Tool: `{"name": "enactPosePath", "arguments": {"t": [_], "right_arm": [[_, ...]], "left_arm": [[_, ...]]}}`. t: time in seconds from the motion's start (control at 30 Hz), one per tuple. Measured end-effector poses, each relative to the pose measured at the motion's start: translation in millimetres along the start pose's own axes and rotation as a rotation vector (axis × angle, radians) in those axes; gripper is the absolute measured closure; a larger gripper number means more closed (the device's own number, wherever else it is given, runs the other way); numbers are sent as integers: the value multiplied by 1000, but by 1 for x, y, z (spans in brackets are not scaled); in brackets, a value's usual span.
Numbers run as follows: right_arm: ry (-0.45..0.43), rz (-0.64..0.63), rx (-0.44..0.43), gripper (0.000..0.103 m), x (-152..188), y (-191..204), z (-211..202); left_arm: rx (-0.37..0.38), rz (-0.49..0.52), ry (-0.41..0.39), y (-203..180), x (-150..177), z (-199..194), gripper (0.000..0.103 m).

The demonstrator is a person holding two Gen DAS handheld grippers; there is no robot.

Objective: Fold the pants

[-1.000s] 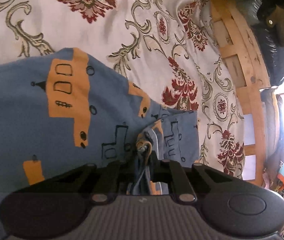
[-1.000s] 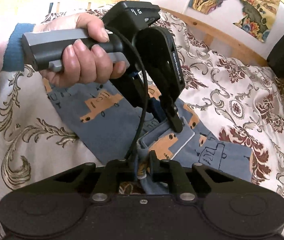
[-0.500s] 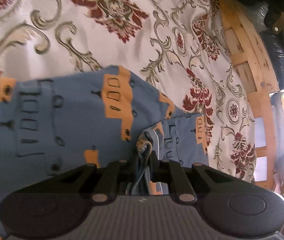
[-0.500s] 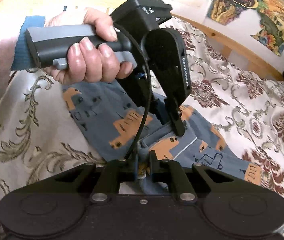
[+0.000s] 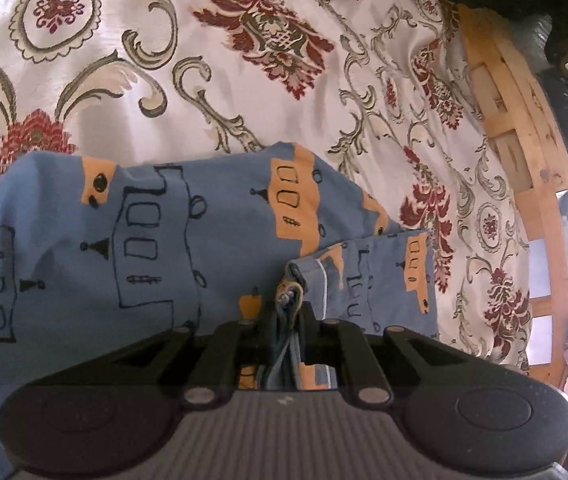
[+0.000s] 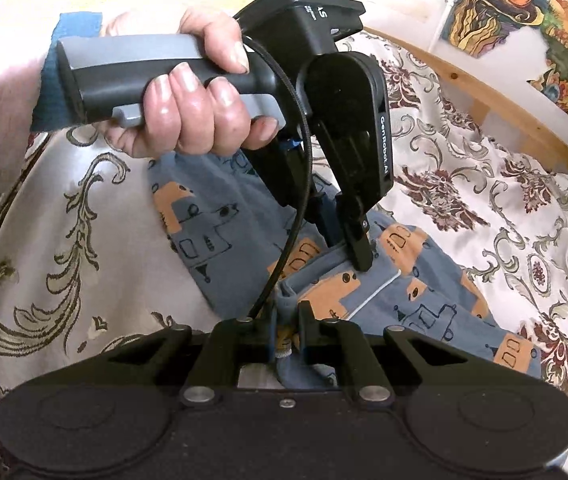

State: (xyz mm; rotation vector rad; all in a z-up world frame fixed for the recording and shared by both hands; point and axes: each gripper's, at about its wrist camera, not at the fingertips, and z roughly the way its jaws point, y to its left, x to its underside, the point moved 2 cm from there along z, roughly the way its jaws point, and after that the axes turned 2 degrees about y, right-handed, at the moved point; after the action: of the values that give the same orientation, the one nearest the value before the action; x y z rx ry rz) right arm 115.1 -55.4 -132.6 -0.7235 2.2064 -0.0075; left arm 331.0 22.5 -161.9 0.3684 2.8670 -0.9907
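Blue pants (image 5: 204,240) printed with orange vehicles lie on a floral bedspread. My left gripper (image 5: 289,312) is shut on a bunched edge of the pants, with a folded layer and white piping just right of it. In the right wrist view the pants (image 6: 212,232) spread from the middle to the lower right. My right gripper (image 6: 286,320) is shut on the near fold of the fabric. A little beyond it, a hand (image 6: 188,112) holds the left gripper (image 6: 358,258), whose tips press into the same folded edge.
The cream bedspread (image 5: 244,60) with red and olive scrolls covers the bed. A wooden bed frame (image 5: 524,152) runs along the right, with dark bags (image 5: 564,20) past it. In the right wrist view the frame (image 6: 484,92) meets a wall with pictures (image 6: 524,32).
Both grippers have moved together with the pinched fold still held. In the left view more bedspread shows beyond the pants, and more pants to the left. The grips are unchanged.
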Motion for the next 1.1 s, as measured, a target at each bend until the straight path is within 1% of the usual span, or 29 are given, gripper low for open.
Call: {"name": "enactPosePath", "arguments": {"t": [0.27, 0.37, 0.4, 0.47, 0.5, 0.53, 0.57, 0.6, 0.63, 0.67, 0.7, 0.73, 0.77, 0.8, 0.83, 0.87, 0.9, 0.93, 0.97, 1.0, 1.03, 1.1], "right_arm": [[8, -10, -4, 92, 1, 1, 0], [33, -35, -12, 91, 2, 3, 3], [43, -45, -17, 90, 2, 4, 4], [38, -33, -27, 81, 4, 2, 2], [33, -20, -36, 76, 4, -1, -3], [26, -10, -38, 66, 5, -5, -9], [12, 0, -36, 55, 7, -11, -17], [-7, 10, -26, 49, 10, -20, -28], [-20, 17, -4, 40, 12, -29, -37], [-25, 25, 33, 37, 15, -39, -44], [-22, 35, 85, 37, 19, -52, -50], [-9, 44, 135, 37, 22, -63, -53], [7, 54, 172, 43, 26, -76, -53], [29, 74, 190, 50, 31, -93, -51], [51, 100, 178, 71, 36, -106, -48], [81, 135, 145, 87, 41, -120, -41], [110, 162, 106, 91, 46, -130, -33], [148, 182, 52, 92, 53, -138, -24], [189, 186, 15, 93, 62, -143, -15], [217, 169, 7, 94, 69, -143, -9], [229, 142, 24, 95, 75, -144, -7], [231, 92, 74, 93, 88, -148, -11]], "left_arm": [[12, -11, 11, 5, 1, 3, 89], [11, -5, 8, 6, 2, 2, 85], [7, -1, 5, 5, 2, 0, 81], [-14, 20, -15, 1, 5, -5, 74], [-33, 32, -32, -2, 7, -8, 67], [-53, 40, -53, -5, 9, -14, 62], [-72, 47, -80, -8, 13, -20, 60], [-96, 61, -109, -12, 18, -28, 56], [-117, 79, -134, -18, 22, -35, 54], [-139, 100, -162, -24, 27, -41, 53], [-156, 118, -187, -31, 33, -47, 50], [-164, 141, -211, -39, 40, -51, 49], [-159, 164, -227, -46, 46, -54, 47], [-143, 187, -240, -55, 54, -53, 45], [-113, 210, -247, -63, 62, -48, 43], [-76, 230, -245, -70, 68, -40, 41], [-58, 240, -226, -76, 70, -30, 41], [-61, 243, -188, -79, 71, -16, 41], [-87, 250, -146, -79, 71, -1, 41], [-135, 250, -118, -74, 71, 11, 50], [-159, 236, -104, -67, 70, 17, 63], [-118, 193, -115, -52, 70, 10, 70]]}}
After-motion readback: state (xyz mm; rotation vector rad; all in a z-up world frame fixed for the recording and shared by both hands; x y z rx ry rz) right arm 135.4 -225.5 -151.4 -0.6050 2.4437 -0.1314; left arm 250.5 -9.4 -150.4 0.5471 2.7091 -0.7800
